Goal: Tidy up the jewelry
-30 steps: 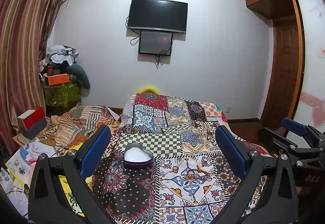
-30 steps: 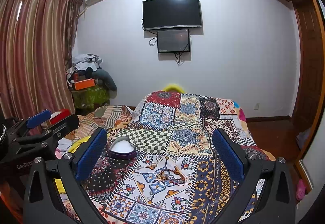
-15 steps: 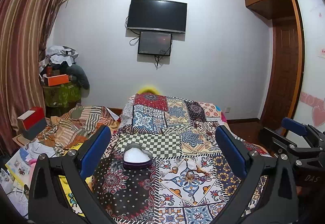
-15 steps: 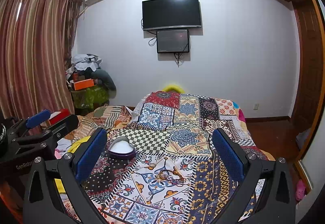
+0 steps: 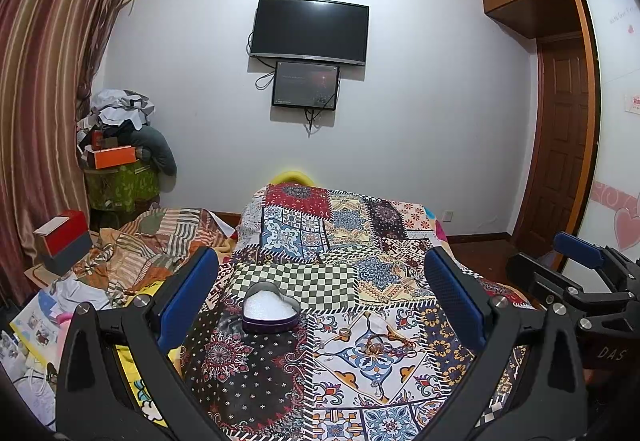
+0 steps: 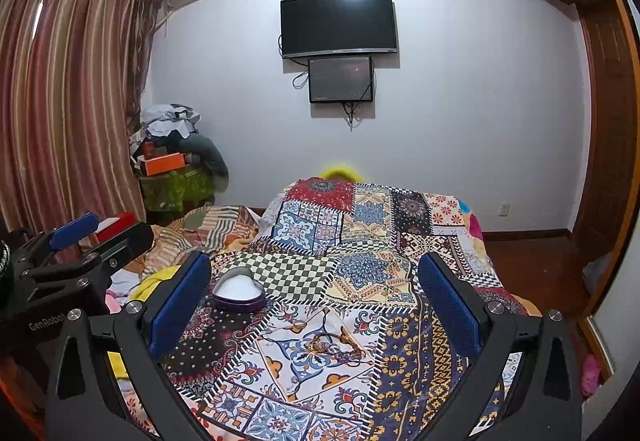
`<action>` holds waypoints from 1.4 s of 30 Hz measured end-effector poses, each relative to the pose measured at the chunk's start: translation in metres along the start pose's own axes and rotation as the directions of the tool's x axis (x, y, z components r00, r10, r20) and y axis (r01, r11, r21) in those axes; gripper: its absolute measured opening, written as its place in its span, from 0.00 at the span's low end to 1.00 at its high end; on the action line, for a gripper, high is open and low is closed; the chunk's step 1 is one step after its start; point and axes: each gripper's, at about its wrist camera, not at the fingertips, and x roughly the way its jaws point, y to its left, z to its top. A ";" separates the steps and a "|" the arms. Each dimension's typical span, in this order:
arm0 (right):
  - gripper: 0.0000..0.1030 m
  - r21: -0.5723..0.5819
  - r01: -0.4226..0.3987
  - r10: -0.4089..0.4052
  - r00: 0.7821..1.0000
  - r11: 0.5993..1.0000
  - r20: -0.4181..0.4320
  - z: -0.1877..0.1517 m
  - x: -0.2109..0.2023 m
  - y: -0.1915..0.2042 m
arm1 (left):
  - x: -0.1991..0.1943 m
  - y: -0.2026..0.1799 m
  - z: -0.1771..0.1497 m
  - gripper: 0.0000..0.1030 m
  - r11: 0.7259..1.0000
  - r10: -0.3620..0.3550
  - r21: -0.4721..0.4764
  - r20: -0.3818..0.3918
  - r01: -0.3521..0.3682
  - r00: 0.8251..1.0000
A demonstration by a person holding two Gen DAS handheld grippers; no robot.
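Barely any change from a second ago: left gripper (image 5: 320, 297) and right gripper (image 6: 314, 293) both hover jaws wide apart, holding nothing. Jewelry (image 6: 332, 347) lies low centre on the bed (image 6: 360, 241), heart box (image 6: 239, 293) just up-left.

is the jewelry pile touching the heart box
Apart. The right wrist view shows bare quilt between the heart box and the jewelry pile; the left wrist view agrees.

The patchwork bedspread (image 5: 340, 241) showed red, blue and black-and-white checked squares. On it sat a purple heart-shaped box (image 5: 270, 311), white inside. Left of it hung red-striped curtains (image 5: 44, 101).
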 end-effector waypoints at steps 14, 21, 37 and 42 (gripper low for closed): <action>1.00 0.016 0.041 -0.039 0.996 0.999 -0.084 -0.014 0.030 -0.016 | 0.028 0.003 -0.007 1.00 1.000 0.008 -0.005 -0.055 -0.008 0.998; 0.99 0.044 0.079 -0.070 0.980 0.996 -0.186 -0.031 0.061 -0.037 | 0.068 0.014 -0.026 1.00 0.999 0.027 -0.019 -0.159 -0.030 0.987; 0.87 0.114 0.080 -0.026 0.909 0.990 -0.416 -0.086 0.116 -0.075 | 0.154 0.013 -0.105 0.82 1.000 -0.028 -0.017 -0.492 0.023 0.870; 0.85 0.138 0.085 -0.017 0.900 0.987 -0.436 -0.095 0.119 -0.084 | 0.174 -0.007 -0.130 0.65 0.994 -0.108 -0.036 -0.584 0.108 0.805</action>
